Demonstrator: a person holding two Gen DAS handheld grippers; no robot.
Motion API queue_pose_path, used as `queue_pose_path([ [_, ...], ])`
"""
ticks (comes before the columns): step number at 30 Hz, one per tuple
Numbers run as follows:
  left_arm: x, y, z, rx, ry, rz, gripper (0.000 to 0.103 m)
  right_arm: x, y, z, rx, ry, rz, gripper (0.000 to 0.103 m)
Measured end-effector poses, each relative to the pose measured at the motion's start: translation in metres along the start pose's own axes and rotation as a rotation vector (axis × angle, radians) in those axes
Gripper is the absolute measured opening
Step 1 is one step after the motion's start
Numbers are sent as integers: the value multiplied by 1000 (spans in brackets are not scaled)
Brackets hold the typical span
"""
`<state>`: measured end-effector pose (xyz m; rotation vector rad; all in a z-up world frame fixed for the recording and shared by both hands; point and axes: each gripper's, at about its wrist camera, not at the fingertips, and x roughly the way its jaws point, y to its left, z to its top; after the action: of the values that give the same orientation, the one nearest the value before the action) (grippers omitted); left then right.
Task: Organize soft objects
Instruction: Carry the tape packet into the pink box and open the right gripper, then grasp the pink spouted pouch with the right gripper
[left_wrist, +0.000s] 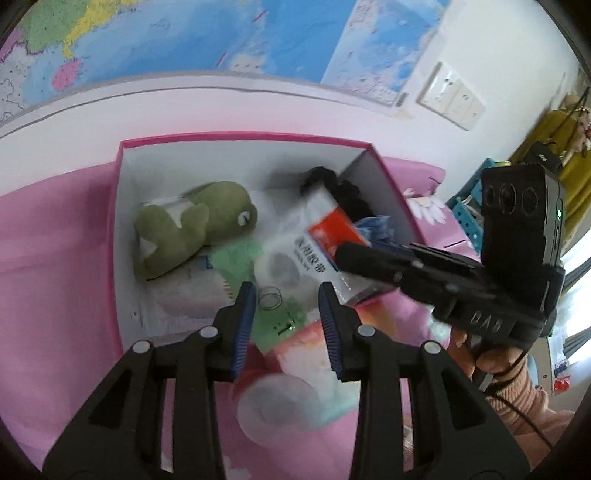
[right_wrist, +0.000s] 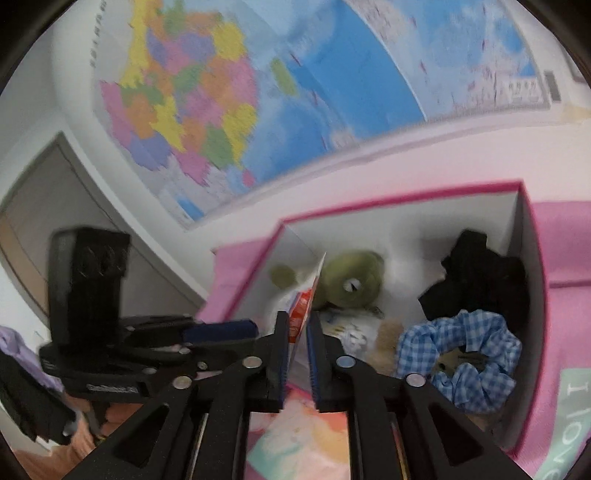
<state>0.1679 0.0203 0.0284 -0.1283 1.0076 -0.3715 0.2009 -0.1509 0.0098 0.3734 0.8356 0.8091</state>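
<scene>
Hovering over the pink box (left_wrist: 114, 236), the left gripper (left_wrist: 286, 301) is partly open and empty. Ahead of it lie a green plush frog (left_wrist: 192, 225) and a white-orange packet (left_wrist: 317, 243). Only the right wrist view shows the blue checked scrunchie (right_wrist: 461, 350); the right gripper (right_wrist: 297, 325) stands slightly apart with the packet's edge between its pads.

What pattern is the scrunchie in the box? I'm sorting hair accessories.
Blue-and-white gingham check; the scrunchie shows best in the right wrist view.
</scene>
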Motion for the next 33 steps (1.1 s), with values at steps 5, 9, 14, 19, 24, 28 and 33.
queue_pose_path([
  [5, 1, 3, -5, 2, -25, 76, 37, 10, -1, -7, -49, 25, -158, 29],
  [9, -12, 2, -12, 10, -69, 94, 37, -9, 4, -13, -85, 1, -176, 29],
  [14, -43, -11, -30, 62, -157, 65, 37, -38, 20, -28, -142, -3, -143, 30],
  [19, -74, -38, -64, 146, -216, -28, 41, -68, 27, -53, -168, 17, -82, 35],
  [24, -74, -62, -103, 203, -169, -116, 44, -89, 18, -92, -141, 98, -68, 36],
  [28, -49, -78, -133, 221, -55, -168, 44, -94, 7, -128, -104, 183, -90, 36],
  [33, -8, -89, -163, 187, 104, -225, 44, -98, -3, -165, -49, 246, -91, 36],
])
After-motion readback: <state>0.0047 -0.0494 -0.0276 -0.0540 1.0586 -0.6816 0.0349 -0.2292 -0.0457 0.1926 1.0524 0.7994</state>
